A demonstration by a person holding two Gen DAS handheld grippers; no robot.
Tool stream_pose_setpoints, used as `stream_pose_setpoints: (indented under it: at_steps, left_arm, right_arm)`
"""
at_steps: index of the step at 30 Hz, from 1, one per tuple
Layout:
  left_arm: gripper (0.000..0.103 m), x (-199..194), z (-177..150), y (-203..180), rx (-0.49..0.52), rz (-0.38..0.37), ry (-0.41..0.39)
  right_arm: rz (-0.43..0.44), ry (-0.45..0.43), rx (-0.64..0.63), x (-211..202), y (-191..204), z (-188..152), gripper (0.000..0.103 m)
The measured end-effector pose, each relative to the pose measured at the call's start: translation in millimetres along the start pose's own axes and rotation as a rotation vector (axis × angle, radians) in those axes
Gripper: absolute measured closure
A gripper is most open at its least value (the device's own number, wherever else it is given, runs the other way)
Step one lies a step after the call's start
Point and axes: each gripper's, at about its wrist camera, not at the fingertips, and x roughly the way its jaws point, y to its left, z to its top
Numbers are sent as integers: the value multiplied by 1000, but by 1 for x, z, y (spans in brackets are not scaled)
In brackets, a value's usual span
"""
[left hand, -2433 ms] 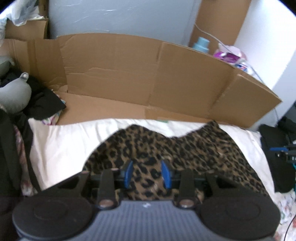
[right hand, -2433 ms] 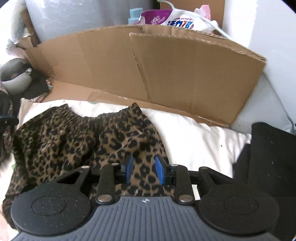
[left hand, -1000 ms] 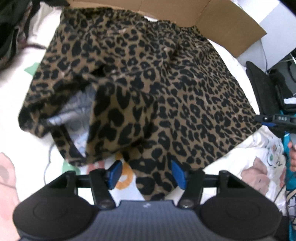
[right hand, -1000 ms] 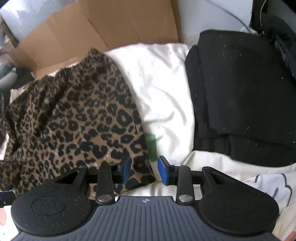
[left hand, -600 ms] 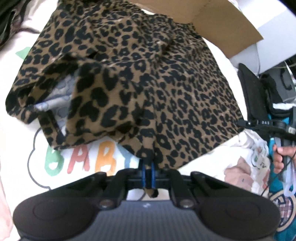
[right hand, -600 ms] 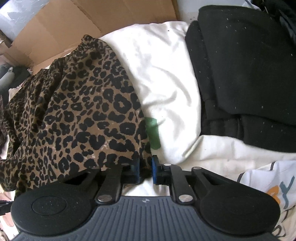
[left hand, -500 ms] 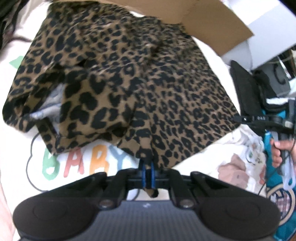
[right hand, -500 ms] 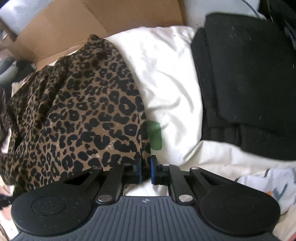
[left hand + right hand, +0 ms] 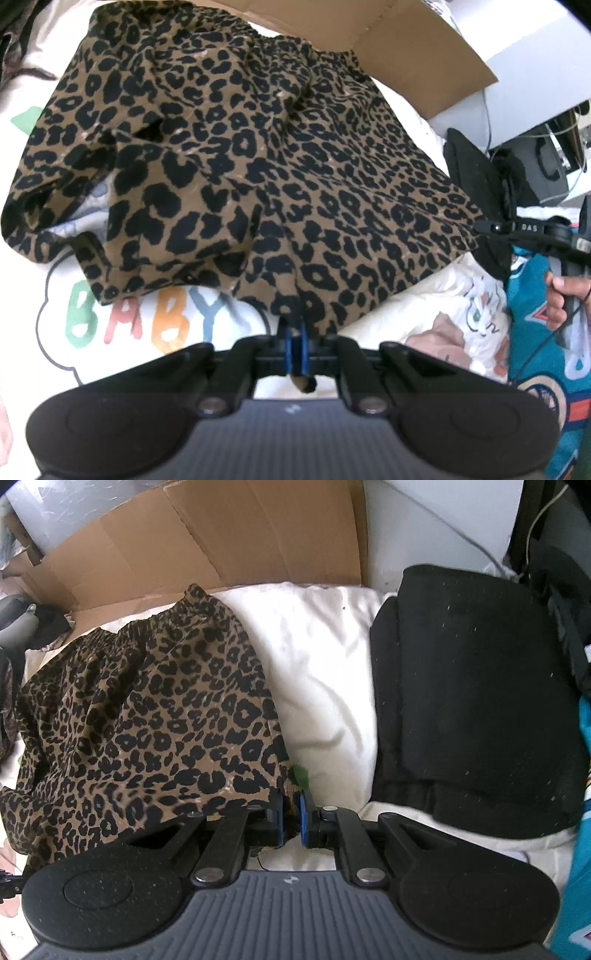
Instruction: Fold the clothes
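Leopard-print garment (image 9: 258,158) — tan with black spots, gathered elastic waistband at the top of the frame. Spread across the frame's middle, rumpled and folded over at left, lower hem pinched at bottom centre — pale lining showing.

The skirt (image 9: 258,166) was tan with black leopard spots. The blanket (image 9: 51,280) was white with pastel letters. The folded garment (image 9: 476,701) was black.
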Motion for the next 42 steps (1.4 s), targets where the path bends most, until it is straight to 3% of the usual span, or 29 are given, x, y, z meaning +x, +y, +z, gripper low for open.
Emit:
stream_pose_setpoints:
  at_steps: [10, 14, 16, 19, 22, 26, 30, 34, 36, 42]
  left_arm:
    - [98, 12, -4, -2, 6, -13, 35]
    - [94, 21, -9, -6, 75, 34, 68]
    - [89, 21, -12, -8, 110, 65, 88]
    - [82, 13, -16, -3, 108, 51, 108]
    - [75, 2, -16, 1, 125, 74, 114]
    - [73, -21, -7, 1, 151, 138, 99]
    - [67, -53, 4, 6, 129, 151, 68]
    - [58, -90, 16, 5, 150, 191, 33]
    - [55, -109, 22, 4, 157, 201, 19]
    - [52, -171, 44, 8, 122, 234, -39]
  right_arm:
    - [-49, -31, -8, -3, 8, 8, 96]
    - [-118, -12, -24, -2, 13, 10, 94]
    - [-134, 13, -45, -6, 17, 15, 86]
    - [-157, 40, -80, -18, 21, 29, 72]
    - [-171, 58, -124, -35, 30, 40, 69]
    - [-173, 113, -103, -64, 45, 51, 67]
    - [-126, 160, -65, -104, 64, 59, 62]
    - [-109, 173, -134, -149, 98, 67, 52]
    - [-107, 148, -134, -172, 109, 70, 50]
    - [-58, 73, 25, -225, 121, 64, 46]
